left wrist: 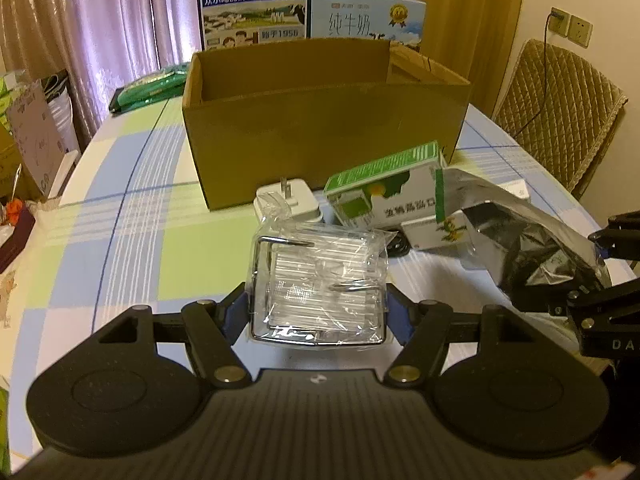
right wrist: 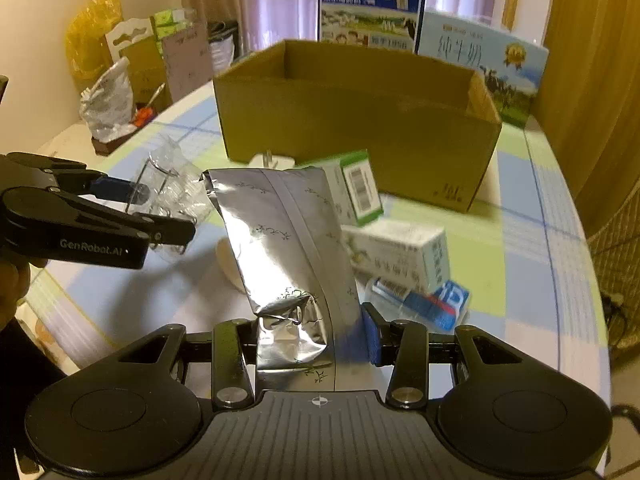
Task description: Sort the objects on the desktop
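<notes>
My left gripper (left wrist: 318, 314) is shut on a clear plastic-wrapped metal rack (left wrist: 318, 280), held above the checked tablecloth. My right gripper (right wrist: 310, 340) is shut on a silver foil pouch (right wrist: 280, 232), which stands upright between its pads. The pouch (left wrist: 520, 236) and the right gripper (left wrist: 600, 276) show at the right edge of the left wrist view. The left gripper (right wrist: 160, 208) with the wrapped rack (right wrist: 172, 184) appears at the left of the right wrist view. An open brown cardboard box (left wrist: 320, 120) (right wrist: 360, 120) stands behind both.
On the table in front of the box lie a white charger plug (left wrist: 292, 200), a green-and-white medicine box (left wrist: 388, 188) (right wrist: 356, 188), another white box (right wrist: 404, 256) and a blue-red tube pack (right wrist: 432, 304). Two milk cartons (left wrist: 256, 4) stand behind. A chair (left wrist: 560, 112) is at right.
</notes>
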Motion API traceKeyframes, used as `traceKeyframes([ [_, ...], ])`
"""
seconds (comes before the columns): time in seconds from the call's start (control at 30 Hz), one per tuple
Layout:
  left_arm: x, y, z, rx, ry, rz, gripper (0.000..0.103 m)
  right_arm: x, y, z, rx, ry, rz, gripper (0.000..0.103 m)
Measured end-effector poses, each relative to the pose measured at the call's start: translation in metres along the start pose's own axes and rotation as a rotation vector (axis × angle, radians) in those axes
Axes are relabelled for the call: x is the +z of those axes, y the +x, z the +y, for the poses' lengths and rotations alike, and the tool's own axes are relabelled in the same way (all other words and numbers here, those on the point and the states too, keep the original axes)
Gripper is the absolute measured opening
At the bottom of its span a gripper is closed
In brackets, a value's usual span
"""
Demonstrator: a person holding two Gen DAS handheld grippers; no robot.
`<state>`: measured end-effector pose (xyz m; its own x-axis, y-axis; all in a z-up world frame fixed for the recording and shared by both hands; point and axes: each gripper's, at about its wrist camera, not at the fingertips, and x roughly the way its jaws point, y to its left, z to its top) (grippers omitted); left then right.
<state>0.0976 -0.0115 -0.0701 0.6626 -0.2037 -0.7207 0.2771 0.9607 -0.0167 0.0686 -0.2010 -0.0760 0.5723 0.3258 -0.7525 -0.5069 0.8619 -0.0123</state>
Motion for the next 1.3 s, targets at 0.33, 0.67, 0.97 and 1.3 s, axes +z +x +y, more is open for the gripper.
traceKeyframes([
  [0.33,0.037,-0.014,0.003,0.019,0.018,-0.051,0.065,0.032,-0.014,-0.007,-0.014,-0.045,-0.061,0.04],
  [0.67,0.097,-0.014,0.008,0.039,0.06,-0.109,0.065,0.083,-0.017,-0.03,-0.03,-0.062,-0.129,0.04],
  [0.97,0.154,0.01,0.014,0.052,0.061,-0.144,0.065,0.141,0.002,-0.062,-0.046,-0.016,-0.168,0.04],
  [1.3,0.186,0.063,0.024,0.054,0.048,-0.132,0.065,0.19,0.037,-0.088,-0.066,0.018,-0.192,0.04],
])
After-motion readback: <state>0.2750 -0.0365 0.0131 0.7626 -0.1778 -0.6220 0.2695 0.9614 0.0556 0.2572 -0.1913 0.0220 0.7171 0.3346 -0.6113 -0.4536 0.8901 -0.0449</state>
